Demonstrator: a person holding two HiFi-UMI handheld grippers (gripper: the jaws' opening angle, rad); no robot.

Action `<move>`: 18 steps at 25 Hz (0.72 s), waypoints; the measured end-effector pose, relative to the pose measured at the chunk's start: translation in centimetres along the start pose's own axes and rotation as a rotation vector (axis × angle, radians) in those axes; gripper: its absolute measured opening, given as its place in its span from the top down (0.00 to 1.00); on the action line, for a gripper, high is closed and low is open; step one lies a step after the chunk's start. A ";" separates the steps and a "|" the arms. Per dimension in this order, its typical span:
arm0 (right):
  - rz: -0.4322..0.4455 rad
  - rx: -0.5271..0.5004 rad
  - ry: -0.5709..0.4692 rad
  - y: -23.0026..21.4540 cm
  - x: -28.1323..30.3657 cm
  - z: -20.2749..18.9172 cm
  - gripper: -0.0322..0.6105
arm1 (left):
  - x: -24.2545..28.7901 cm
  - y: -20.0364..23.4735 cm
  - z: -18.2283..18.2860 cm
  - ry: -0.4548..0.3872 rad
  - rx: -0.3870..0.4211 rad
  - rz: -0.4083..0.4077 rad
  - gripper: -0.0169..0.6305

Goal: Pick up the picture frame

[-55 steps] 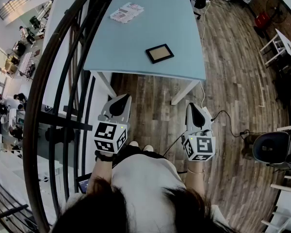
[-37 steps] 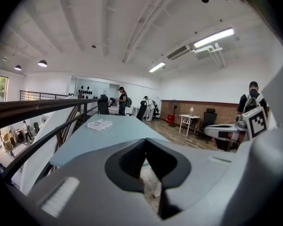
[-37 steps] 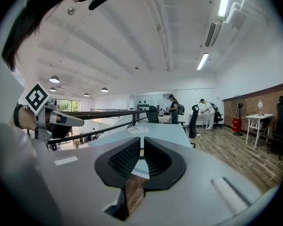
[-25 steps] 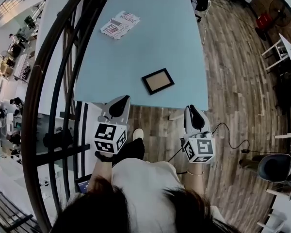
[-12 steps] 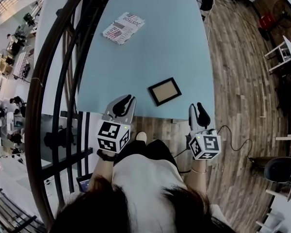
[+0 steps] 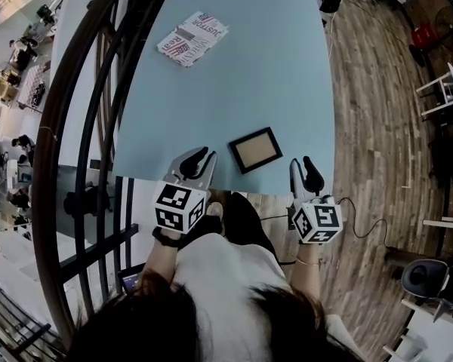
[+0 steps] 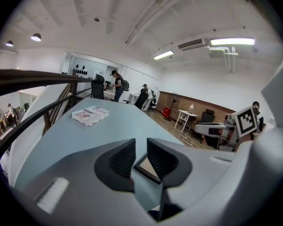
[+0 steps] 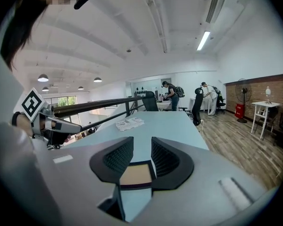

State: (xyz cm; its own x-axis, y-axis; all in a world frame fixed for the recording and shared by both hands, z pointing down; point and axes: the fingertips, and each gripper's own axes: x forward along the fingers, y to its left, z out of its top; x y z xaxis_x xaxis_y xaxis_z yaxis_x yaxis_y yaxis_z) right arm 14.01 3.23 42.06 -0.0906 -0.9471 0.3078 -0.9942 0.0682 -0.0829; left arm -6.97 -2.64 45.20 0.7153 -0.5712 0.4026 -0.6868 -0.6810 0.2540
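1. Two grippers have closed in on the table (image 6: 249, 66). A couple of seconds ago they hung well short of its near edge, over the wooden floor. Now the left gripper (image 6: 200, 157) has its tips over that edge, and the right gripper (image 6: 303, 164) sits at the near right corner.
2. Against the table, the picture frame (image 6: 255, 149) has not shifted. It lies flat close to the near edge, right of the middle, between the two grippers and touched by neither.
3. The right gripper's jaws, together a second ago, are opening. In its own view the frame shows through the gap, farther onto the table, and nothing stands between the pads.
4. The left gripper's jaws stand slightly apart and empty, and the frame's corner shows beyond them.
5. We judge that the approach is nearly done and the pick-up not yet begun. The right gripper looks lined up to take the frame's near edge.
6. Both gripper views lose the frame's near edge behind their own jaws, so we cannot judge how close the tips are to it.
7. We cannot tell whether the frame has a stand beneath it.
8. The head view cuts off the table's far end, and the printed paper (image 6: 192, 38) at the far left is too small to read fully.
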 end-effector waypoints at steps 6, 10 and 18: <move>0.067 -0.006 0.039 -2.5 4.5 0.1 0.80 | 4.4 1.1 0.9 0.024 -0.037 0.035 0.84; 0.139 -0.011 0.081 -3.5 7.4 -0.2 0.80 | 7.1 1.8 1.5 0.036 -0.070 0.064 0.84; 0.277 -0.029 0.161 -4.5 11.5 -1.8 0.80 | 10.2 1.7 0.1 0.070 -0.169 0.133 0.83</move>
State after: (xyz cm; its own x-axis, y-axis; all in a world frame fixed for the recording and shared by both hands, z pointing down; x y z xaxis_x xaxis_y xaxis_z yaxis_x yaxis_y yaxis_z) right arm 17.37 -7.39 47.69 -0.3633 -0.8296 0.4240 -0.9317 0.3272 -0.1580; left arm -0.84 -9.68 49.60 0.6102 -0.6140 0.5007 -0.7906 -0.5119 0.3359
